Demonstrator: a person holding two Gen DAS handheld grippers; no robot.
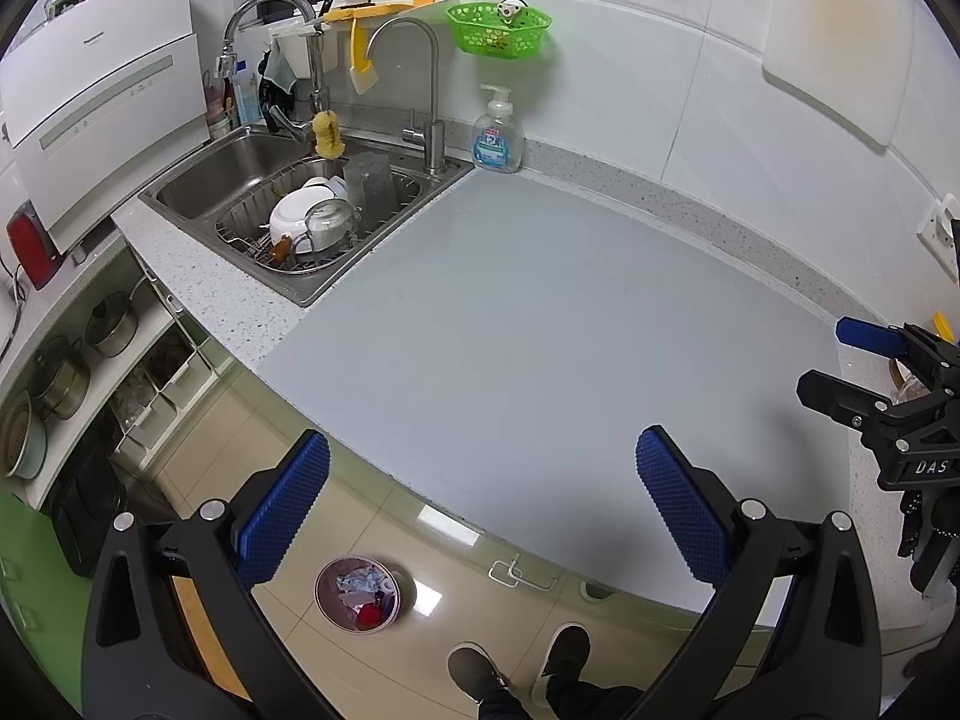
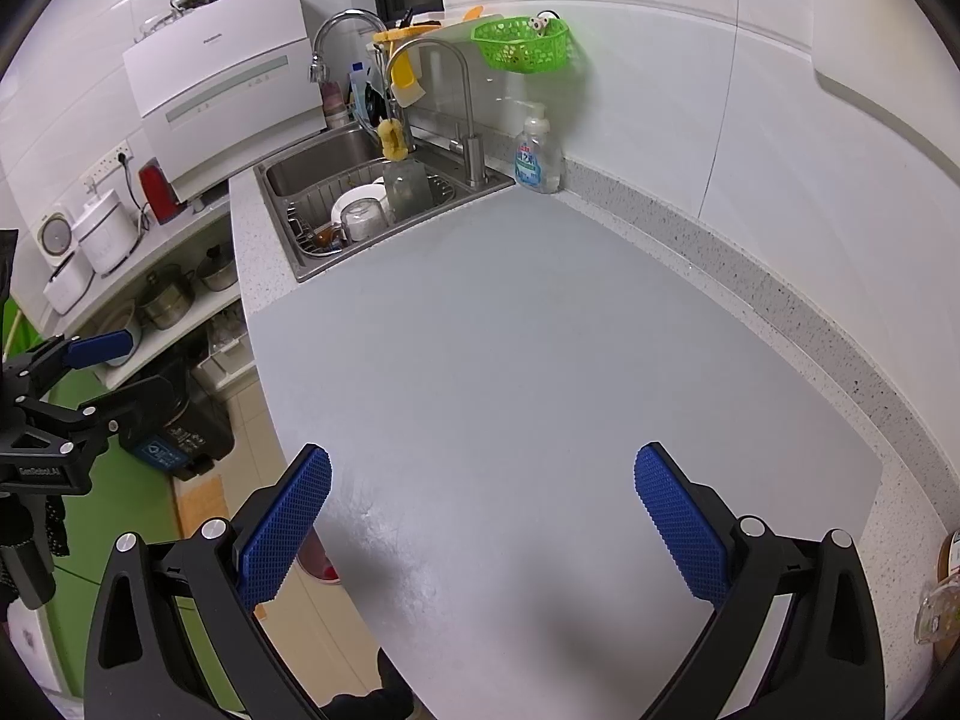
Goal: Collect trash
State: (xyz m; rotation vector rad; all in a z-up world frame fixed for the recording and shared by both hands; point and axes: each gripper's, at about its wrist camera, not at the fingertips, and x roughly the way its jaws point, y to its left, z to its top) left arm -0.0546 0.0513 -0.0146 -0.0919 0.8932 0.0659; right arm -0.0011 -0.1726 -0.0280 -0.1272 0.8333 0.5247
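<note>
A small round trash bin (image 1: 358, 594) stands on the tiled floor below the counter edge, holding crumpled paper and red and purple scraps. My left gripper (image 1: 480, 510) hangs open over the counter's front edge, above and right of the bin, nothing between its blue pads. My right gripper (image 2: 483, 516) is open above the grey counter mat (image 2: 510, 360), empty too. In the right wrist view only the bin's rim (image 2: 318, 564) peeks out under the counter edge. Each gripper shows at the side of the other's view: the right one (image 1: 864, 366), the left one (image 2: 108, 366).
A sink (image 1: 288, 204) with a dish rack of bowls lies at the back left. A soap bottle (image 1: 497, 135) and green basket (image 1: 498, 29) are by the wall. Shelves with pots (image 1: 78, 360) stand left. A dark bin (image 2: 174, 426) sits on the floor. The person's shoes (image 1: 522, 672) are near the counter.
</note>
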